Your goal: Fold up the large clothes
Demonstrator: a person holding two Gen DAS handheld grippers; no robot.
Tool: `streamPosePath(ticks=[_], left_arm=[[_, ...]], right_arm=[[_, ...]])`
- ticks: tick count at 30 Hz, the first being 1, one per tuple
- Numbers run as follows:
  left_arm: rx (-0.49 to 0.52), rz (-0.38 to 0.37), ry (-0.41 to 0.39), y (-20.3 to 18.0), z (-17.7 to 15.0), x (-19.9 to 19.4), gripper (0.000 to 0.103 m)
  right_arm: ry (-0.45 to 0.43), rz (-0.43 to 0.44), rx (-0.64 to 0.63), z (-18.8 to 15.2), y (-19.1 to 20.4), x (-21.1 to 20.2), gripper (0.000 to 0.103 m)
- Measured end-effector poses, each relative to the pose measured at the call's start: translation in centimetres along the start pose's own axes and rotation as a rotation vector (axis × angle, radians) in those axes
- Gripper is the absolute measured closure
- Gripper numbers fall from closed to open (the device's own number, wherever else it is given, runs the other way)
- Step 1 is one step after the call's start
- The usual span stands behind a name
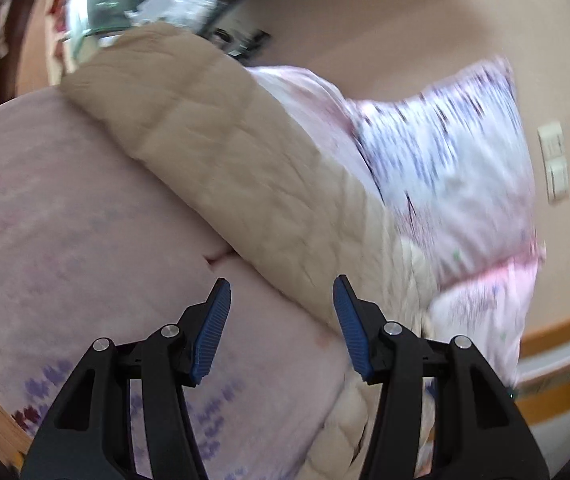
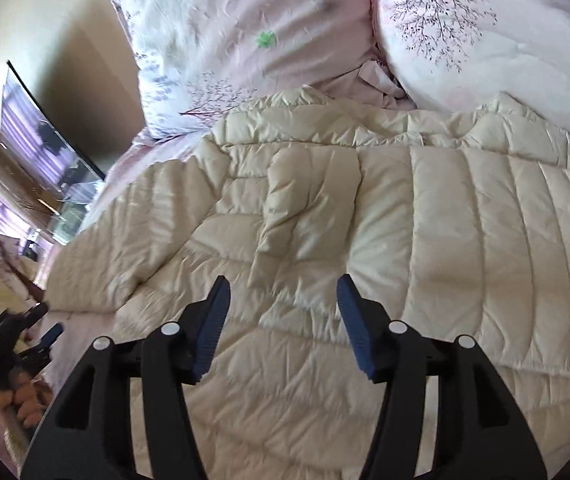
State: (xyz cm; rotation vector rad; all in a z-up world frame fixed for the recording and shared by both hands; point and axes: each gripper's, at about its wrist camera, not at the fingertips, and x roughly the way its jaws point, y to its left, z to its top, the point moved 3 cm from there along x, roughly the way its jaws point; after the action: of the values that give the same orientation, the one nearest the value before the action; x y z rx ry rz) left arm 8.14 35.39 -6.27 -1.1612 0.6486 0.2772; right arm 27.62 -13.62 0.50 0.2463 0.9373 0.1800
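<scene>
Cream quilted puffer coat (image 2: 325, 248) spread on pink floral bedsheet (image 1: 65, 220); two floral pillows (image 2: 245, 40) behind coat (touching its far edge). Glass cabinet (image 2: 45, 152) left of bed, against wall.

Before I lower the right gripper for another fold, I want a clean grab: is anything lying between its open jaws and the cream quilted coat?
Nothing visible. The right gripper is open and empty above the cream quilted coat; the pillows lie beyond its far edge.
</scene>
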Motion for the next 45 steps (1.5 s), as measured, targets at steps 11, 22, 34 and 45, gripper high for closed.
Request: streamPosePath(ticks=[11,22,34,45], left_arm=[[-0.173,-0.037,-0.082,3.0,2.8,0.7,0.051],[-0.241,-0.096,-0.149,4.1,5.3,-0.5,0.099],[0.125,-0.274,-0.147,-12.5,3.2,-4.0,0.100],[0.468,-0.431,0.231,-26.4,-12.8,4.6,0.100]], right_arm=[[0.037,0.081,0.017,-2.0,0.9,-0.6,0.046],[0.001,0.089,0.027,-3.1,-0.9,-3.7,0.044],[-0.138,0.031,0.134,-3.4,-7.3,-9.5,0.042],[-0.184,-0.023,0.244,-5.5,-13.1,-11.9,0.042]])
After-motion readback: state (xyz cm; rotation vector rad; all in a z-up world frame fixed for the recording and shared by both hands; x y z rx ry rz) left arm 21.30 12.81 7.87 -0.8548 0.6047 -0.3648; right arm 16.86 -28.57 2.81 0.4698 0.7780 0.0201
